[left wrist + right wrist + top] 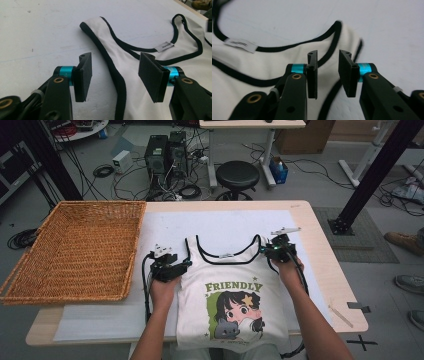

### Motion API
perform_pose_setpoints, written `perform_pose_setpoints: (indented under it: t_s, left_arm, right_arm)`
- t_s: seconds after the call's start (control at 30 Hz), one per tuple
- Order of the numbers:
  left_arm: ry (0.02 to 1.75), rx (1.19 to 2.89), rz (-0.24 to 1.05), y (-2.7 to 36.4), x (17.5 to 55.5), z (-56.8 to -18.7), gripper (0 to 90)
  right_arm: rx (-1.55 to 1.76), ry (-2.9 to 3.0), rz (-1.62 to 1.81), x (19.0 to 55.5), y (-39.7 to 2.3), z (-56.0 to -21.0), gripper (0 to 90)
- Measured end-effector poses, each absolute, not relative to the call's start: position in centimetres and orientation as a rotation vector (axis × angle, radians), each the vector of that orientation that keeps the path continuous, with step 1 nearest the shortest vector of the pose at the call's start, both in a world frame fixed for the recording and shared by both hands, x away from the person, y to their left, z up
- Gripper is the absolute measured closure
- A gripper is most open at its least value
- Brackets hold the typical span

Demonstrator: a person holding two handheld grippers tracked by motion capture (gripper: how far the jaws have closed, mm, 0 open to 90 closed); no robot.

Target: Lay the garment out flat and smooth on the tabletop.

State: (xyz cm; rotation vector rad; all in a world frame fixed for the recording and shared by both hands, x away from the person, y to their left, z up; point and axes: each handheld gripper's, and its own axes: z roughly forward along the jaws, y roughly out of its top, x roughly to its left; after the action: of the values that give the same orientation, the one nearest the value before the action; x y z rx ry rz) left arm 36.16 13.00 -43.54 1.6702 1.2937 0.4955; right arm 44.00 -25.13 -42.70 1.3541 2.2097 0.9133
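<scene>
A white tank top (232, 295) with black trim and a "FRIENDLY" cartoon print lies flat on the white mat, its neck pointing away from me. My left gripper (185, 264) rests at the top's left shoulder strap. In the left gripper view this gripper (115, 56) is open, and the strap's black edge (117, 77) lies on the mat below the gap. My right gripper (267, 249) is at the right strap. In the right gripper view it (328, 53) has a narrow gap above the strap (344, 35), with no cloth pinched.
A large wicker basket (75, 250) sits on the table's left side, beside the white mat (220, 222). The wooden table edge (325, 265) runs close on the right. Beyond the table stand a black stool (237, 174), computer towers and floor cables.
</scene>
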Motion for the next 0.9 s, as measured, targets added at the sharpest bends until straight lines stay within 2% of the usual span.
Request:
perform_pose_setpoints:
  t_s: [0.07,0.13,0.17,0.4,0.43,0.5,0.53,0.73,0.9]
  left_arm:
    - [1.298,1.678,0.497,13.1,36.1,-43.5,44.6]
    - [1.293,1.688,0.503,13.1,36.0,-43.4,44.6]
    - [1.293,1.689,0.499,13.1,36.0,-43.4,44.6]
    - [1.29,1.673,0.498,12.9,36.1,-43.4,44.6]
    - [1.292,1.673,0.493,12.9,36.2,-43.4,44.4]
    - [1.285,1.671,0.496,12.9,36.2,-43.2,44.0]
    - [1.281,1.67,0.497,12.9,36.2,-43.1,44.0]
    - [1.288,1.676,0.494,13.0,36.4,-42.9,43.0]
    - [1.3,1.686,0.499,13.1,36.7,-42.5,43.0]
  right_arm:
    - [1.392,2.241,0.859,44.9,-24.5,-43.9,74.7]
    - [1.39,2.229,0.865,45.0,-24.4,-44.0,85.9]
    - [1.347,2.248,0.856,44.9,-24.2,-44.0,88.6]
    - [1.337,2.196,1.183,44.2,-24.2,-42.2,89.2]
    - [1.329,2.25,1.167,44.5,-24.0,-42.6,88.2]
    - [1.315,2.259,1.036,44.8,-23.7,-43.1,73.7]
    - [1.349,2.228,1.062,45.0,-24.2,-43.0,70.6]
    - [1.385,2.005,1.103,46.3,-27.8,-41.3,57.7]
    - [1.362,2.149,0.996,49.7,-27.8,-43.5,53.2]
